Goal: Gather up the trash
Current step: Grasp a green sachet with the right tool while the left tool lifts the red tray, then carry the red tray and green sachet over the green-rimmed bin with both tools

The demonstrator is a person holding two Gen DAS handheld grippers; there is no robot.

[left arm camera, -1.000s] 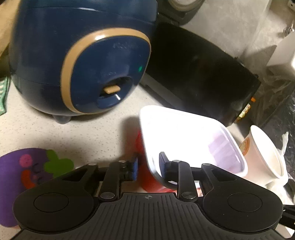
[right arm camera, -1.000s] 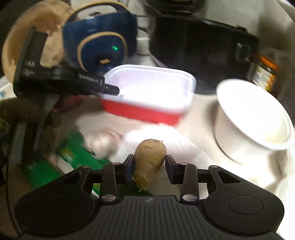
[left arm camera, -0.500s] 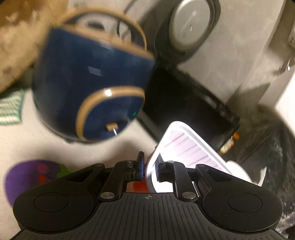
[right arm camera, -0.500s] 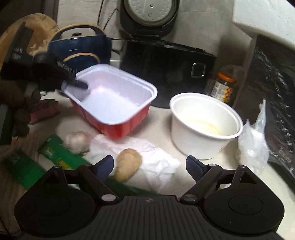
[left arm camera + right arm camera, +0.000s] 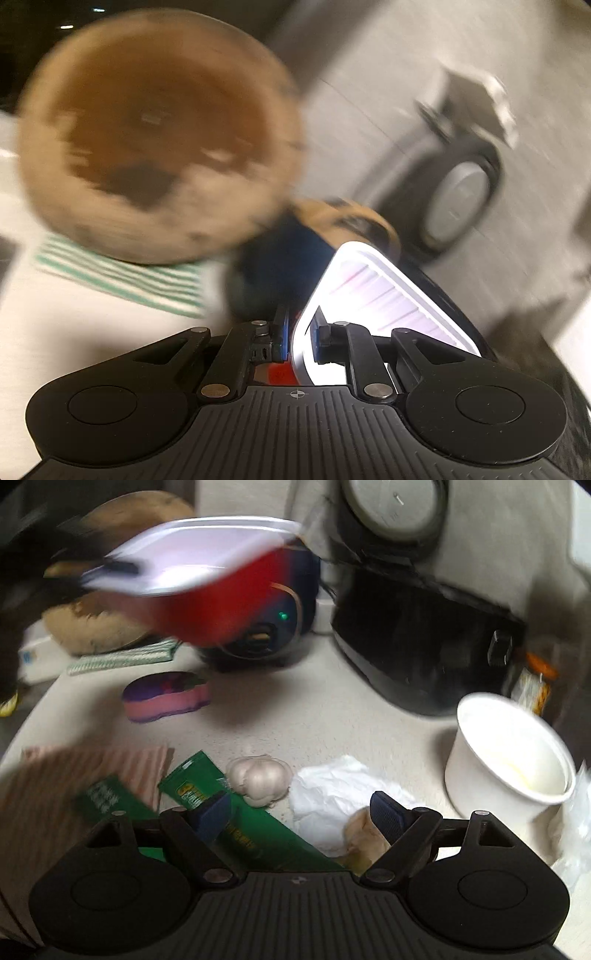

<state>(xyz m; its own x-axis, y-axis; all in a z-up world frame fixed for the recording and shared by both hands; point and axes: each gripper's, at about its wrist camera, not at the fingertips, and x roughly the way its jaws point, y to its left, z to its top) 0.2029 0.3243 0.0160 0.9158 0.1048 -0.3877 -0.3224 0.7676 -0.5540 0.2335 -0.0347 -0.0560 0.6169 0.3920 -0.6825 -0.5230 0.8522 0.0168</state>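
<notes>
We saw a tray [image 5: 207, 590] that was red outside and white with a faint lilac cast inside. The rice cooker [image 5: 291, 602] was navy with tan trim and a green light. The sponge [image 5: 166, 698] was purple over pink. The cloth [image 5: 122, 659] had green and white stripes, another cloth [image 5: 74, 775] pink and beige stripes. The packets [image 5: 251, 830] were green with yellow print. The cup [image 5: 506, 757], tissue [image 5: 332, 794] and garlic [image 5: 258, 779] were white; the worktop [image 5: 332, 720] was speckled pale grey.
</notes>
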